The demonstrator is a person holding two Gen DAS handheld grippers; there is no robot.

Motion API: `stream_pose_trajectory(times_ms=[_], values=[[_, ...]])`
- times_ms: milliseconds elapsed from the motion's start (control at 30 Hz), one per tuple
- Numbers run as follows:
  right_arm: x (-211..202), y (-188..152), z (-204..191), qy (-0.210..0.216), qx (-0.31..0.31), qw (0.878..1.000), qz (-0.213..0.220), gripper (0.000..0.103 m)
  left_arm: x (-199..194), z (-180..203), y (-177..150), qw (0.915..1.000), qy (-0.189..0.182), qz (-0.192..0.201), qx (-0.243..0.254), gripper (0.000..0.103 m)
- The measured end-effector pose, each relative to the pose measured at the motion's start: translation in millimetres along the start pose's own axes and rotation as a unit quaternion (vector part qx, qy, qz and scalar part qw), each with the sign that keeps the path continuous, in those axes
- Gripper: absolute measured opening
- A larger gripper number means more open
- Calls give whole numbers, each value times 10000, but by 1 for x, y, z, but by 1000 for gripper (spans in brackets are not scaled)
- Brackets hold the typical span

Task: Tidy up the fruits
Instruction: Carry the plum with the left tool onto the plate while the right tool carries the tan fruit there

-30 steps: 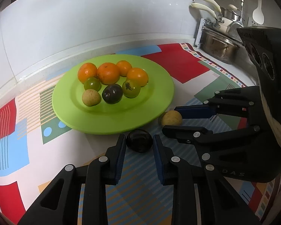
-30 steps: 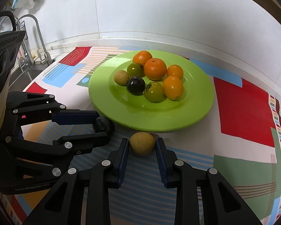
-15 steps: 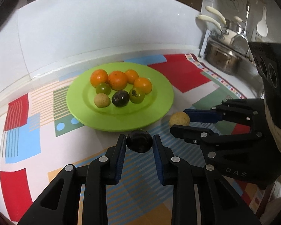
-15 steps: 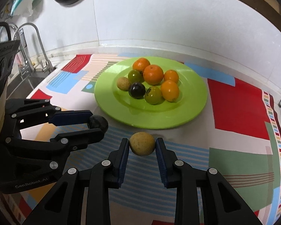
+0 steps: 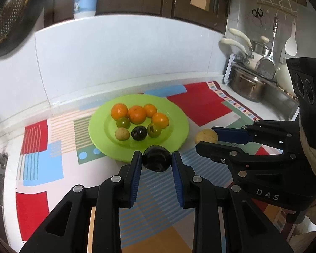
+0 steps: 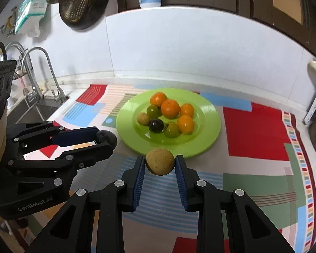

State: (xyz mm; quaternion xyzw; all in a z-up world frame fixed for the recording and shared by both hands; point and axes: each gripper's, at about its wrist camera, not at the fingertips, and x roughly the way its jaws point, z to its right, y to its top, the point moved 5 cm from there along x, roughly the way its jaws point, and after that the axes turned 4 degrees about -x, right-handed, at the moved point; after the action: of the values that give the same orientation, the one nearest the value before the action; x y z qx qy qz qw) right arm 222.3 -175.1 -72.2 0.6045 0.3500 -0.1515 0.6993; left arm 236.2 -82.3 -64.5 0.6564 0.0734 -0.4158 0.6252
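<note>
Your left gripper [image 5: 157, 162] clamps a dark plum [image 5: 156, 161] — your right gripper [image 6: 160, 165] clamps a tan fruit [image 6: 159, 162] (both clear of the mat [image 6: 257, 135]), near the plate [image 6: 208, 135].

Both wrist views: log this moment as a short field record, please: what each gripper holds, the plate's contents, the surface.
left gripper: shut on round dark purple fruit
right gripper: shut on round tan-brown fruit
round lime-green plate: four oranges, two green fruits, one dark fruit, one tan fruit
surface: colourful patchwork mat on counter
</note>
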Motion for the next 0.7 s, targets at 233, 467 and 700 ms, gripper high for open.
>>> stream_pose_trajectory(times_ms=[233,467,700], values=[[-20,12,0,-105,29,9996,250,30,-16,3,15,9996,69,256,-36,29],[-35,28,2,-214,20,9984,518,30,-26,5,31,9989,52,469,8,29],[-41,47,6,-284,69,9967,764,30,-28,5,51,9977,53,670,1,29]])
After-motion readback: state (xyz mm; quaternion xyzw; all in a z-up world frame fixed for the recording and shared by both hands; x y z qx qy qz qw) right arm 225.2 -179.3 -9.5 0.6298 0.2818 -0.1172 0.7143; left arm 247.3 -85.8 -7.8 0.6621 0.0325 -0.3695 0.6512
